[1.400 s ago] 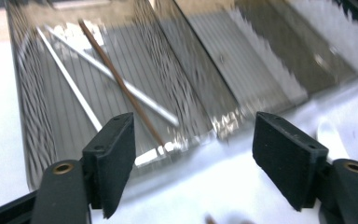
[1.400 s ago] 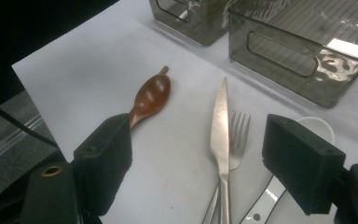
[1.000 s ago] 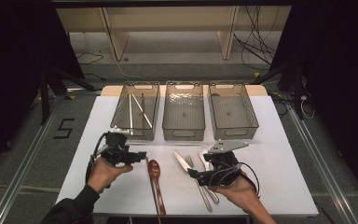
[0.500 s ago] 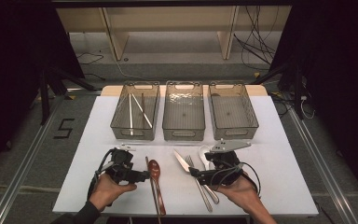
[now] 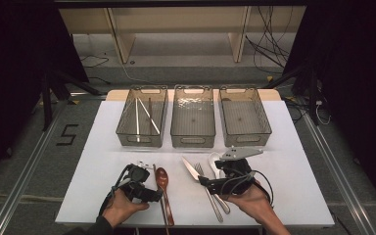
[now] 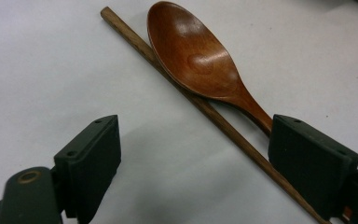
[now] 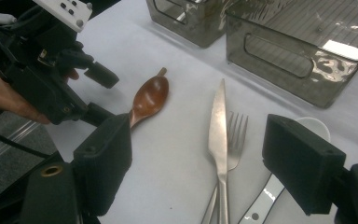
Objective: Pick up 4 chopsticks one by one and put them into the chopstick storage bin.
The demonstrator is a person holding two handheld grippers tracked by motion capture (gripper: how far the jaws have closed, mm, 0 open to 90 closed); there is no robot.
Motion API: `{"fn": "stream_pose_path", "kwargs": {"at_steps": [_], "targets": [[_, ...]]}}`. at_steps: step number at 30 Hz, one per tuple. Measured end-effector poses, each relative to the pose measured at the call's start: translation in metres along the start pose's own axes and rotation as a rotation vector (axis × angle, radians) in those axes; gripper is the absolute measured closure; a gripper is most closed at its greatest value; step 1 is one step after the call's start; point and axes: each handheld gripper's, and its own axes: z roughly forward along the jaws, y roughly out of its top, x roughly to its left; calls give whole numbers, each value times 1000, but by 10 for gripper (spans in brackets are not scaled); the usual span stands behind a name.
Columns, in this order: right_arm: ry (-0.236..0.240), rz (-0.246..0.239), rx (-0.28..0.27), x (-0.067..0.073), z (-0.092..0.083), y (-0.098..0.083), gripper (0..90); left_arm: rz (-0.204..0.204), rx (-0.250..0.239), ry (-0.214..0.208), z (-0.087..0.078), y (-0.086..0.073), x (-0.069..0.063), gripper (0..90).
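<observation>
High view: fixed above the near table (image 5: 293, 161) edge, facing forward and down, far off. Left gripper view: close, looking down on the wooden spoon (image 6: 200, 60). Right gripper view: low, looking across the table; shares that spoon (image 7: 150, 96).

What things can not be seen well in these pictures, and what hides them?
- Wooden spoon handle: in the left gripper view, it runs behind the left hand-held gripper and its right pad.
- Wooden chopstick: same view, its lower end is cut off by the bottom edge.
- White spoon: in the right gripper view, the right hand-held gripper covers most of its bowl.
- Left bin contents: high view, thin sticks too small to identify.
</observation>
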Motion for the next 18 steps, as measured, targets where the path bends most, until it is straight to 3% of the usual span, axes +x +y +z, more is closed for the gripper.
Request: {"fn": "stream_pose_path", "kwargs": {"at_steps": [18], "targets": [[0, -4, 3, 0, 1, 0, 250, 24, 24, 36, 13, 1, -7, 158]]}}
